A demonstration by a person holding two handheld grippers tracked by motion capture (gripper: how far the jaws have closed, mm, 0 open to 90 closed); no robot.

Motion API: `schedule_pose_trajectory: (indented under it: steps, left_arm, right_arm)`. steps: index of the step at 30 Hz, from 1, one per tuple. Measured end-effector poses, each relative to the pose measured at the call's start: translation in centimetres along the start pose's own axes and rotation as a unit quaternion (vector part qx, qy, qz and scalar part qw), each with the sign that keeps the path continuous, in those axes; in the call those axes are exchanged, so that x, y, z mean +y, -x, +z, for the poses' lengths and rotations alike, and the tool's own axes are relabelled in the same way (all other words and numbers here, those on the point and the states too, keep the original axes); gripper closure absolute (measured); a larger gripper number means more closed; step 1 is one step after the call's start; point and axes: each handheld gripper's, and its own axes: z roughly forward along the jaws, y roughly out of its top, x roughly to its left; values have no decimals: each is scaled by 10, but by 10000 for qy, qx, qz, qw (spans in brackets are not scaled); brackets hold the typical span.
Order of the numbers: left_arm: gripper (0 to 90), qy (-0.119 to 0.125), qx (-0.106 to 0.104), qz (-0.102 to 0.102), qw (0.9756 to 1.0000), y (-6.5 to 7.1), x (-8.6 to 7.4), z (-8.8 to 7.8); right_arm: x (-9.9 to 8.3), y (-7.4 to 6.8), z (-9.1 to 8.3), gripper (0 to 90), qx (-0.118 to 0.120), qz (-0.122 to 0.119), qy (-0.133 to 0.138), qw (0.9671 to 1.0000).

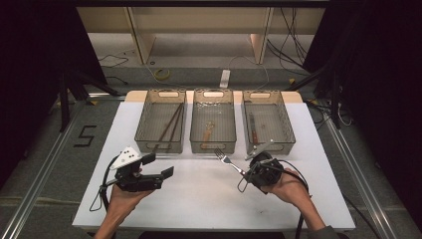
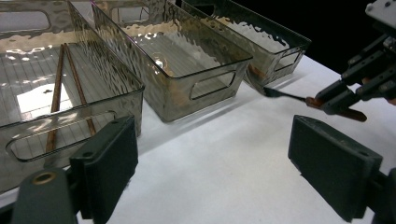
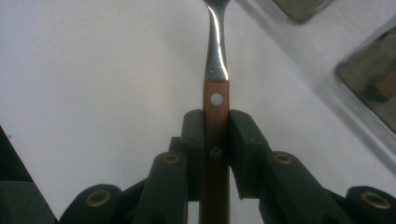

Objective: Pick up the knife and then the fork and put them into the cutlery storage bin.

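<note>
Wood-handled fork (image 3: 215,116) pinched in right claw (image 1: 247,173), tines toward 10 o'clock, left claw (image 1: 158,167) spread, over white desk (image 1: 199,194)

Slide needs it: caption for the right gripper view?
Right gripper clamps a wooden-handled fork above the white table.

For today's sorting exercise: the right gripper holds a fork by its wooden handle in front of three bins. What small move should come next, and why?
Probably carry the fork forward over the middle bin. The right gripper is shut on its wooden handle, tines aimed that way, and that bin seems to hold a similar wooden-handled utensil; the left bin holds chopsticks.
</note>
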Motion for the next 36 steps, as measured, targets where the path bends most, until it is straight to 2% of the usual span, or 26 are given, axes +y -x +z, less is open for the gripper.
schedule_pose_trajectory:
  steps: [20, 27, 28, 36]
  left_arm:
    - [153, 16, -23, -36, 10000, 0, 1, 1]
    - [153, 13, -43, -80, 10000, 0, 1, 3]
    - [153, 23, -46, -70, 10000, 1, 1, 2]
    - [153, 45, -50, -4, 10000, 2, 0, -2]
  right_arm:
    - [6, 34, -24, 773, -191, 361, 519, 9978]
    - [-2, 50, -34, 773, -333, 549, 704, 9955]
    - [-6, 56, -37, 773, -396, 664, 743, 9942]
    - [-11, 73, -42, 773, -582, 905, 846, 9906]
